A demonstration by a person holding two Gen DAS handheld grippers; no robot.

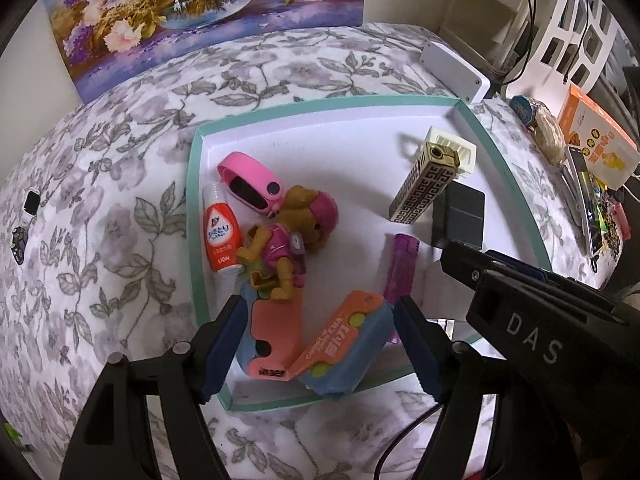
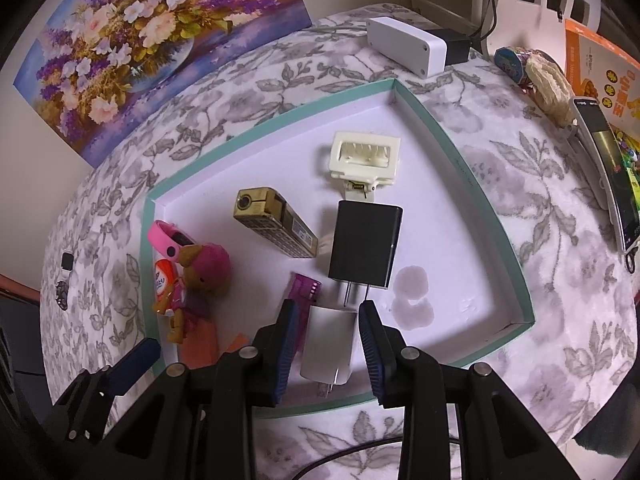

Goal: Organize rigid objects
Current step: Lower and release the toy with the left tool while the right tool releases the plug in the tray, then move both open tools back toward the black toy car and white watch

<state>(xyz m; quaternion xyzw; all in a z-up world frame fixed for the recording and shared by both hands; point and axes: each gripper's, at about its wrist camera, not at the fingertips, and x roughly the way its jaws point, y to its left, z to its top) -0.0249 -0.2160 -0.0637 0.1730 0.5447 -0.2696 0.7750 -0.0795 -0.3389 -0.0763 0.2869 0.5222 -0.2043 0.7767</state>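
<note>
- A counter [image 1: 120,184] covered in a grey-and-white floral cloth fills both views, with a flower painting [image 1: 192,12] propped against the wall behind it.
- A shallow white tray with a teal rim [image 2: 486,216] sits on the counter and holds nearly all the small objects.
- The left hand-held gripper [image 1: 320,344] hovers over the tray's near-left corner, its fingers spread wide on either side of an orange-and-blue toy [image 1: 316,344]; whether they touch it cannot be told.
- The right hand-held gripper [image 2: 328,348] is over the tray's near edge, its fingers apart around a white charger [image 2: 328,348], with narrow gaps on both sides.
- A black plug adapter [image 2: 366,246] lies flat in the tray's middle, prongs pointing toward the white charger.
- A brown toy dog in pink [image 1: 292,240] lies near the tray's left wall.
- A gold patterned lighter [image 2: 276,226] lies beside the adapter.
- A cream clip [image 2: 366,156] rests toward the far side, just beyond the adapter.
- A pink wristband [image 1: 252,184] and a red-and-white tube [image 1: 220,236] lie along the left wall.
- A purple lighter [image 1: 400,268] lies between the two grippers.
</note>
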